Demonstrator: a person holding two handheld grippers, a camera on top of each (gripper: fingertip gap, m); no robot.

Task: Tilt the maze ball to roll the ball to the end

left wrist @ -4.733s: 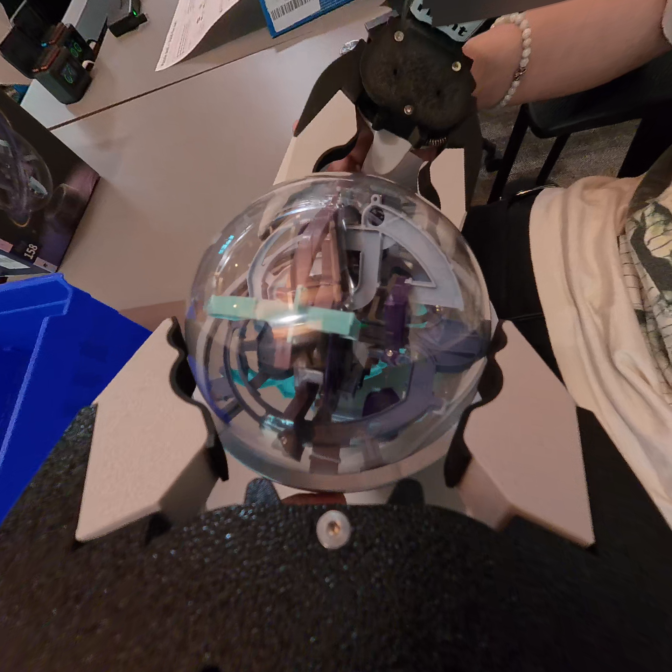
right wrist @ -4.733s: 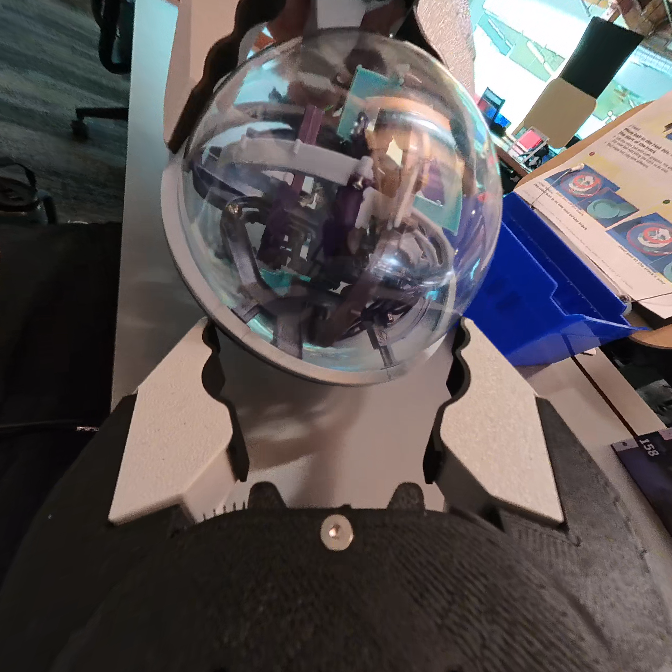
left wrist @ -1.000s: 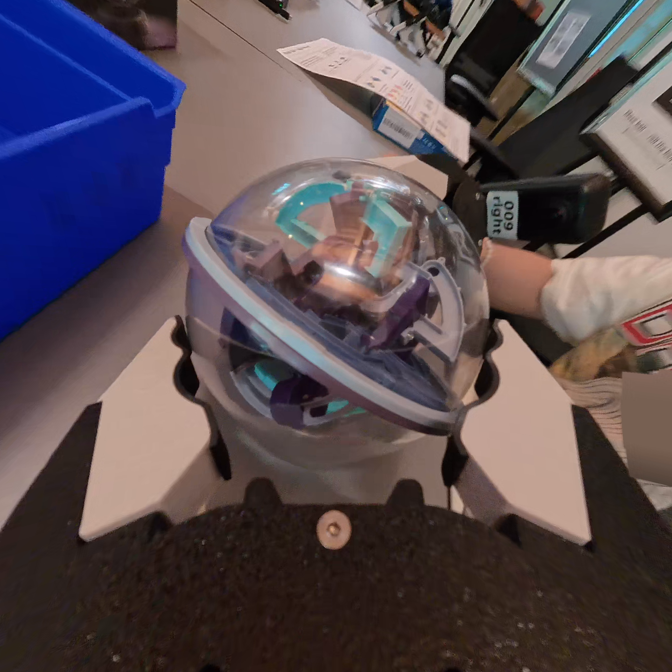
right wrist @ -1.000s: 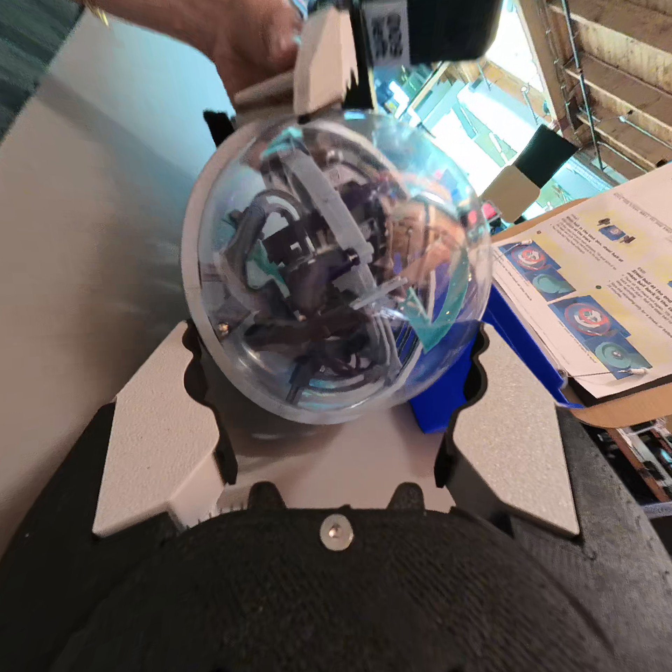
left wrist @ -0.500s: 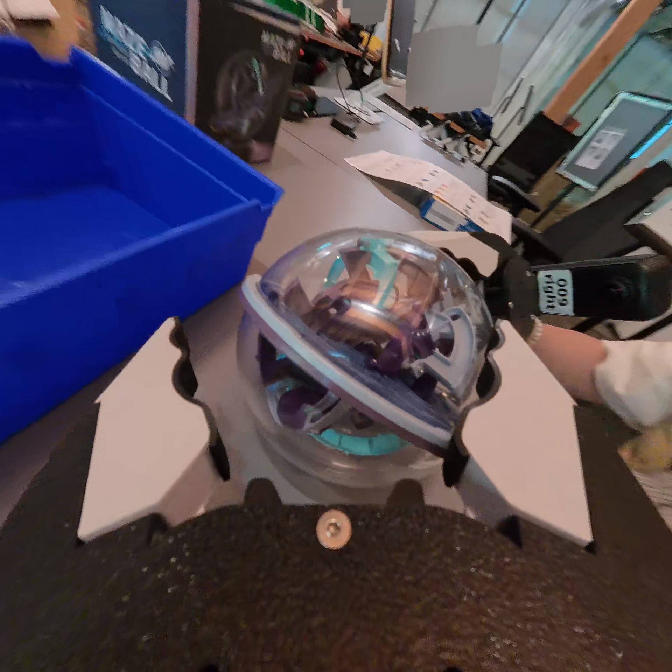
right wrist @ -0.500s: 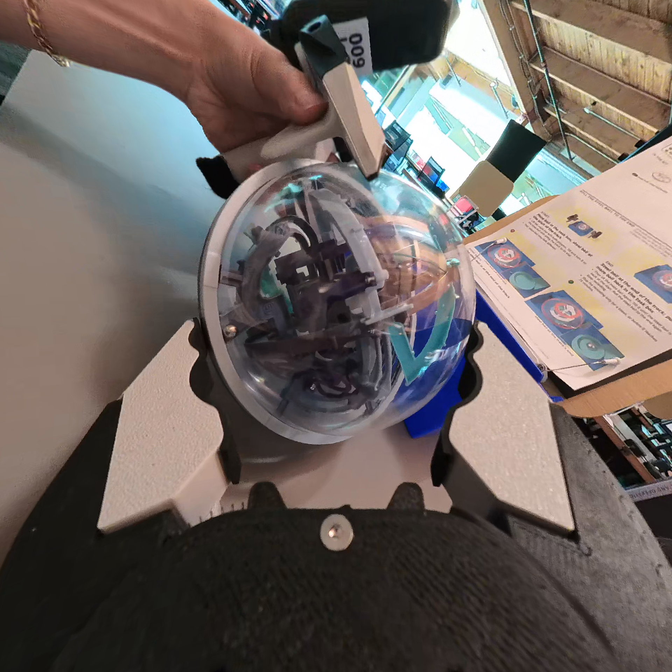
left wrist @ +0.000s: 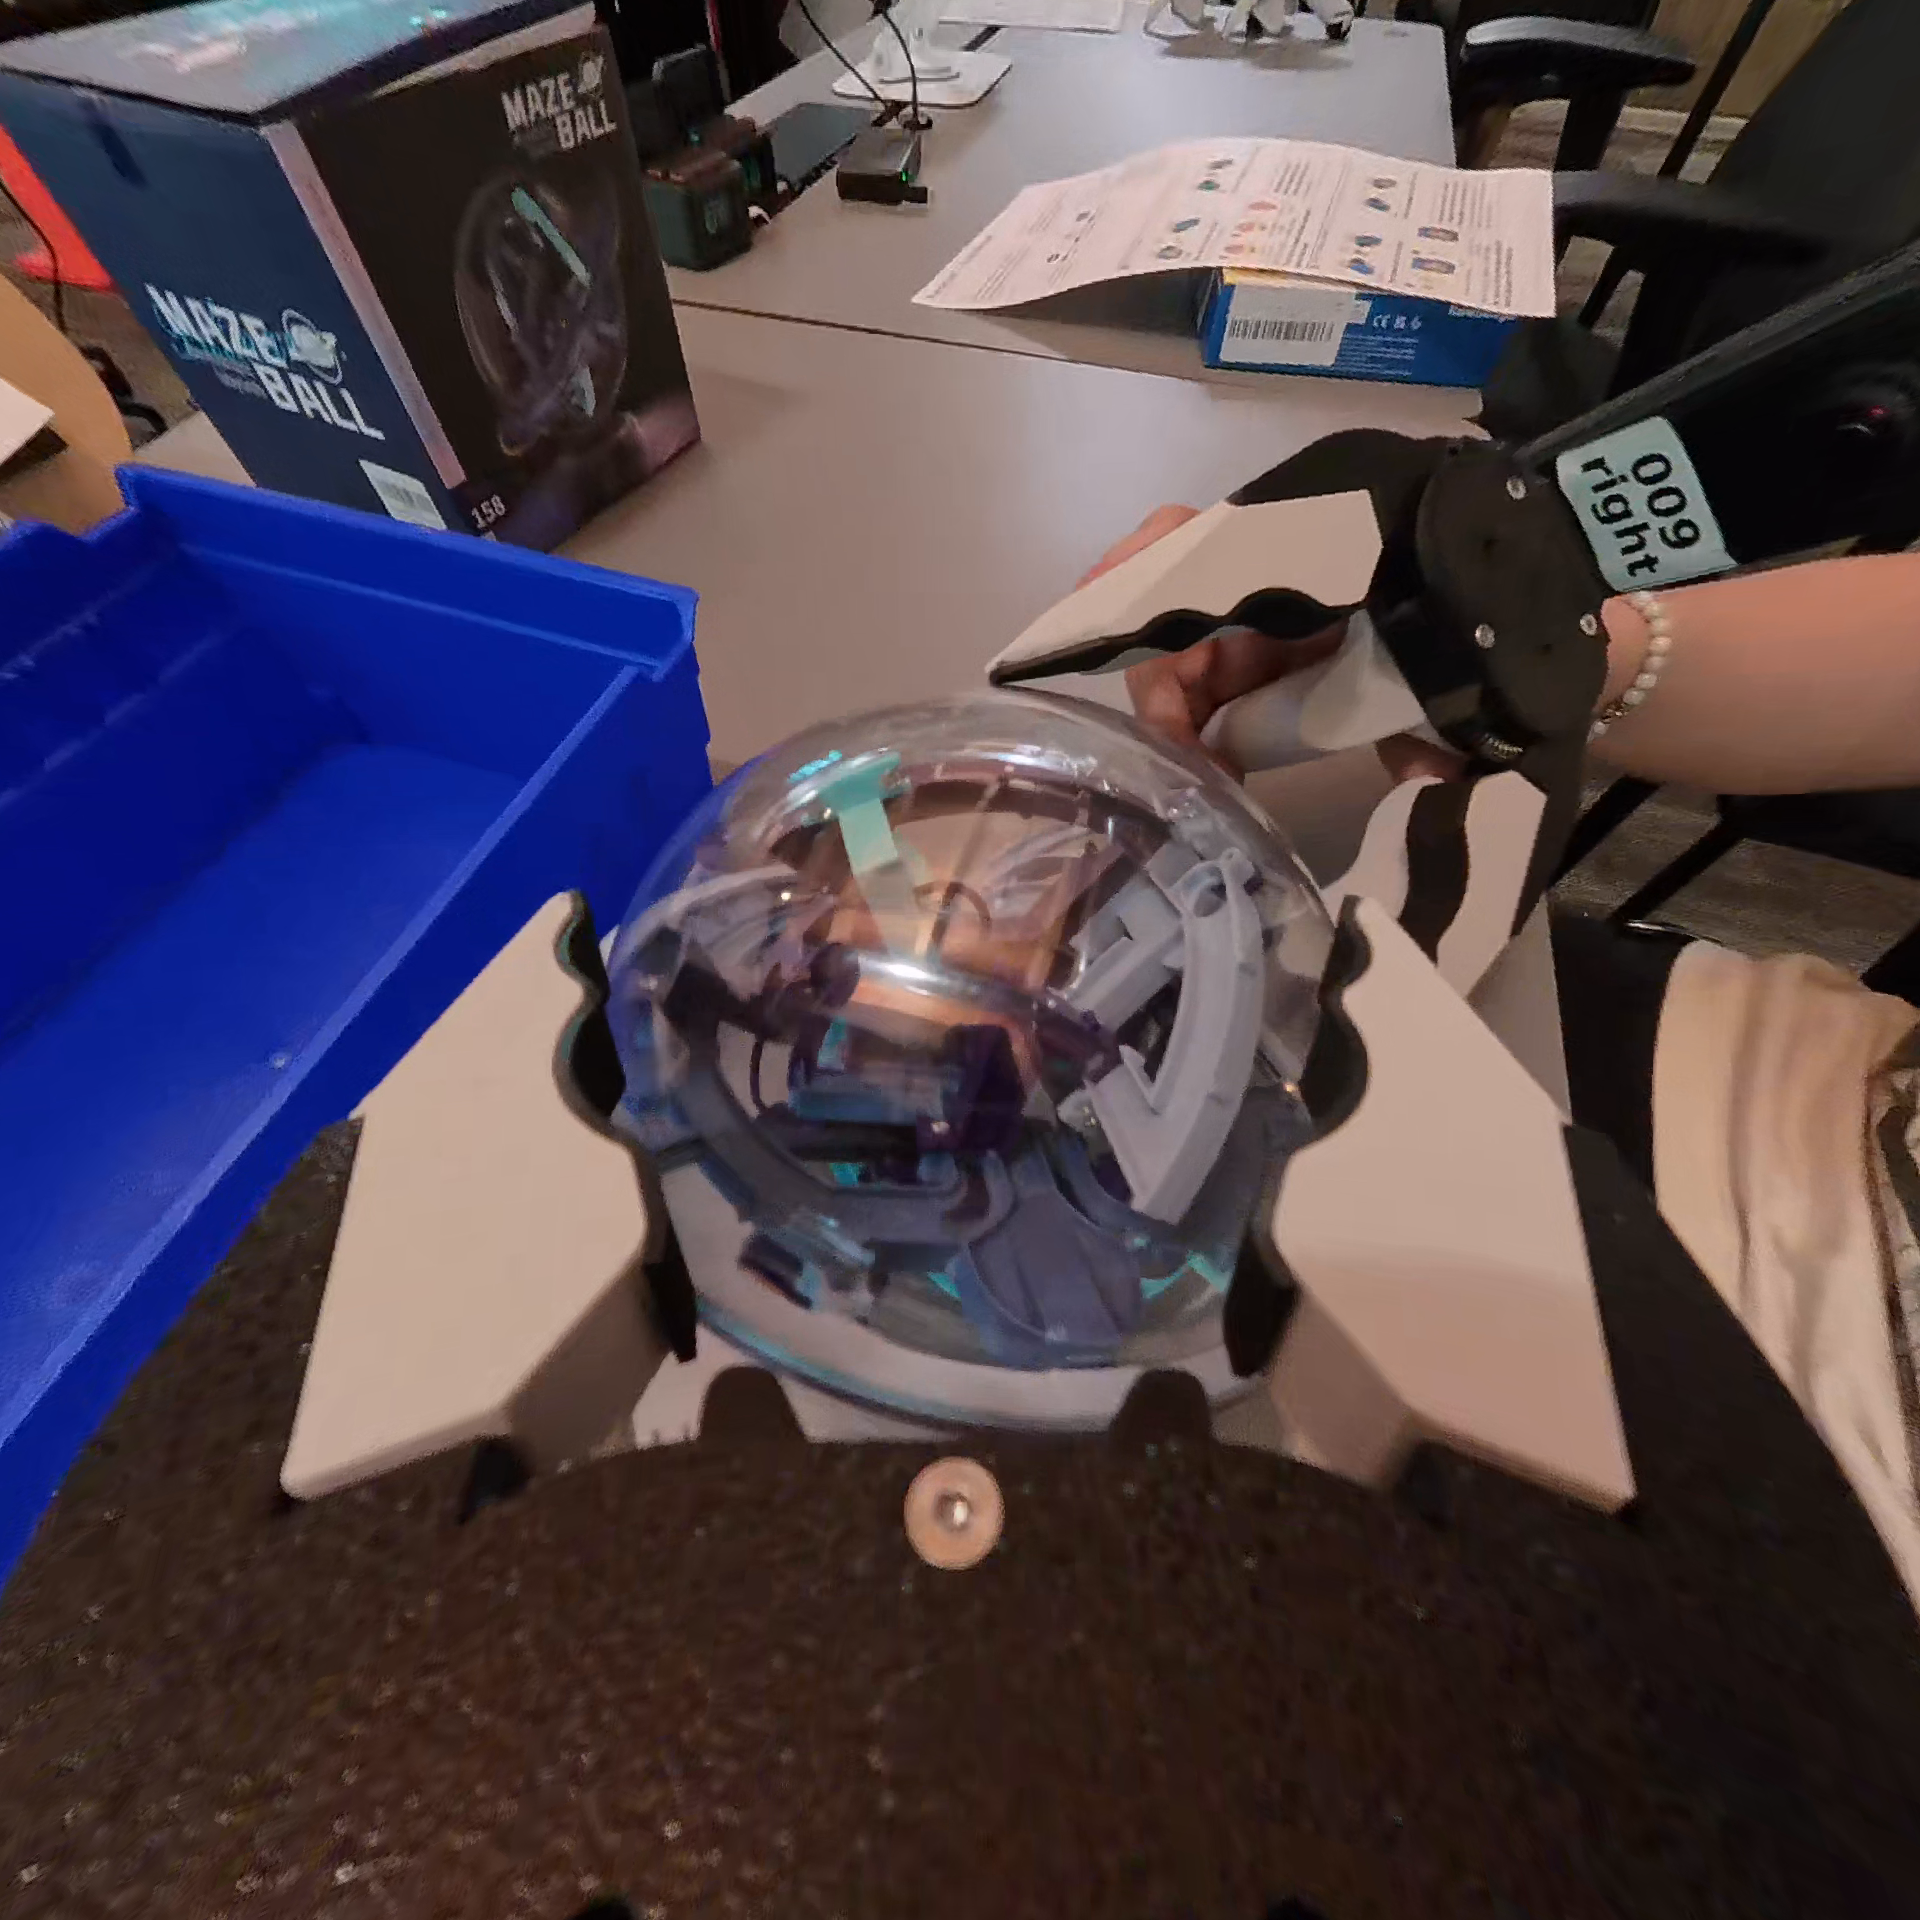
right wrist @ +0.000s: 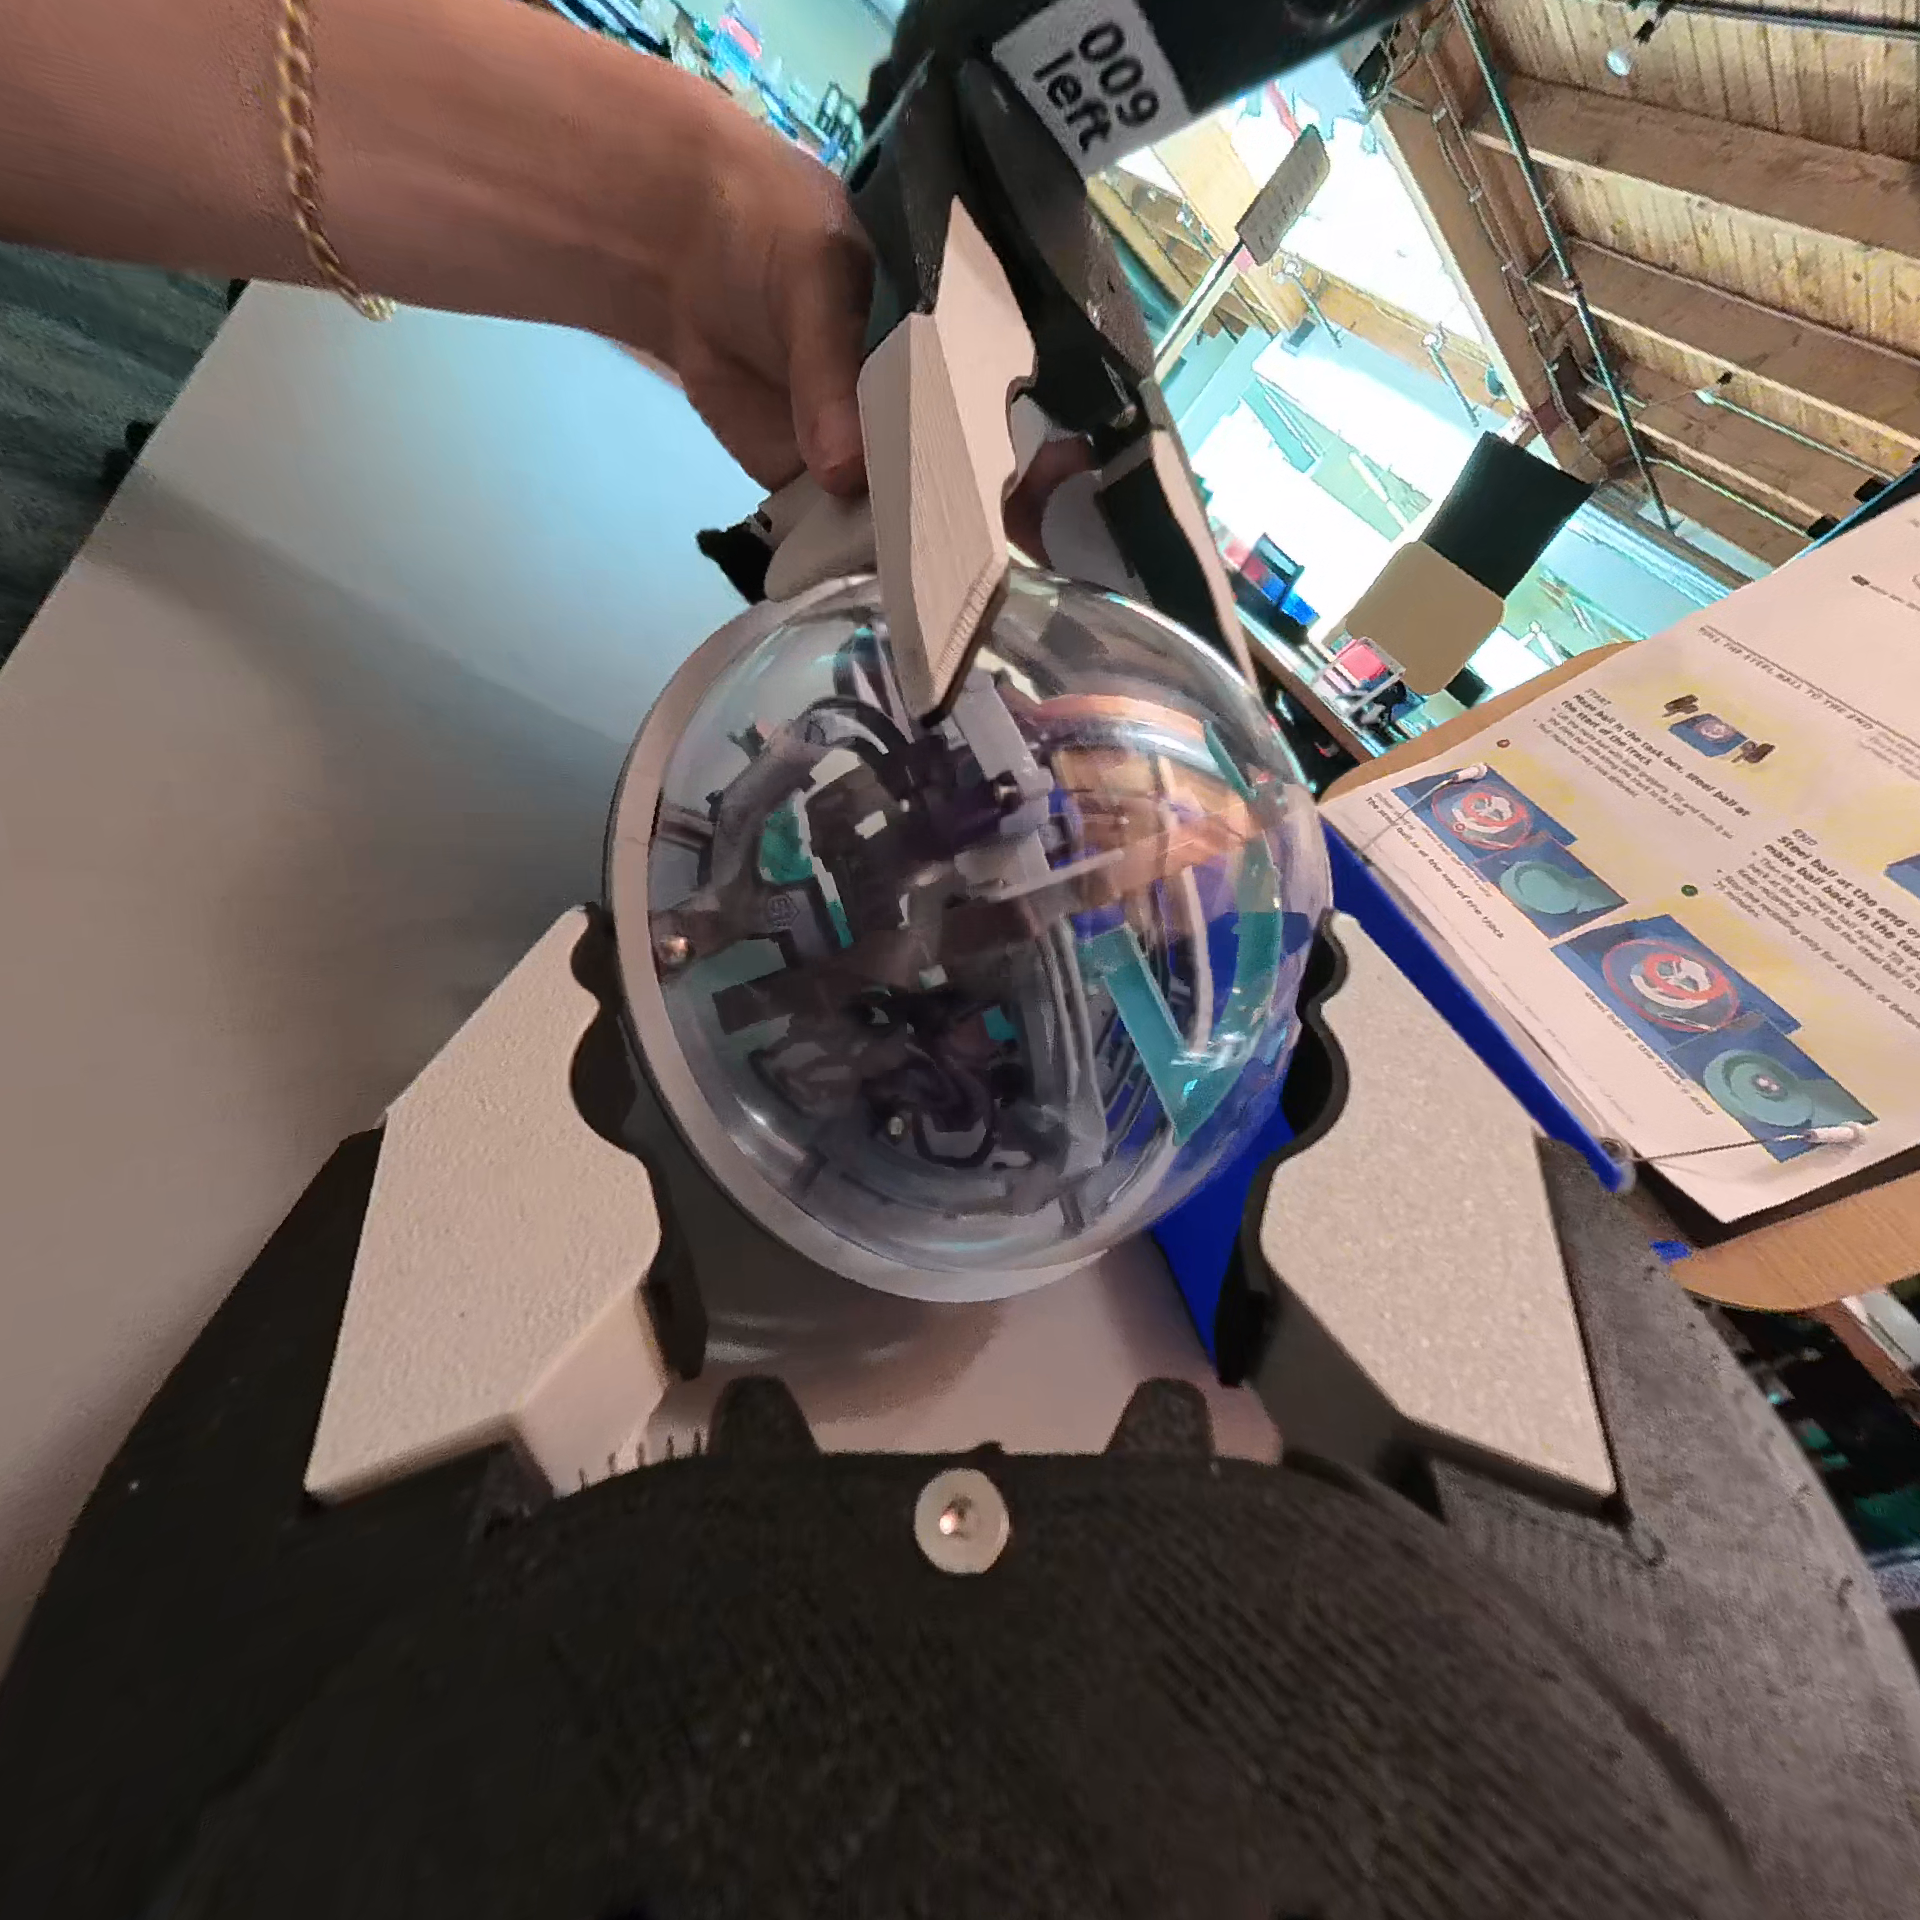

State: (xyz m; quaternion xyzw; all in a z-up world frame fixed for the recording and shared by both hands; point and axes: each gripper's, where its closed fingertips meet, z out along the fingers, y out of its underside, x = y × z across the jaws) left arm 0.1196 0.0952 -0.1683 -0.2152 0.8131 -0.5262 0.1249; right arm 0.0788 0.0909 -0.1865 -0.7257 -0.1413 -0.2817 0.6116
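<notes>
**Maze ball pinched from two sides beside the blue bin**

While the maze ball (left wrist: 961, 1049) sits between the pale fingers of the left gripper (left wrist: 961, 1132), whose wavy black inner edges press on its left and right flanks, the right gripper (left wrist: 1226, 769) reaches in from the far right side, one pale finger (left wrist: 1184, 592) lying just over the top of the sphere and the other low beside it; in the right wrist view the right gripper (right wrist: 956, 1132) likewise clamps the ball (right wrist: 966, 935) at both flanks, so both tools are pinching the same clear sphere; whether the ball touches the grey table (left wrist: 914, 468) beneath cannot be told.

Room is tight on the left, where the blue bin (left wrist: 260, 831) stands just beside the ball with its near wall almost at the left finger; beyond it stands the dark maze ball box (left wrist: 416, 281); the table surface is open behind the ball up to a printed sheet (left wrist: 1278, 223) lying over a blue carton (left wrist: 1351, 332); the table's edge runs close on the right, by a person's pale sleeve (left wrist: 1766, 1195).

As a sphere it has no long axis; its grey equatorial rim (right wrist: 644, 997) in the right wrist view runs steeply tilted down the left side and under the bottom; a small steel ball (right wrist: 677, 947) shows just inside that rim at the left.
</notes>
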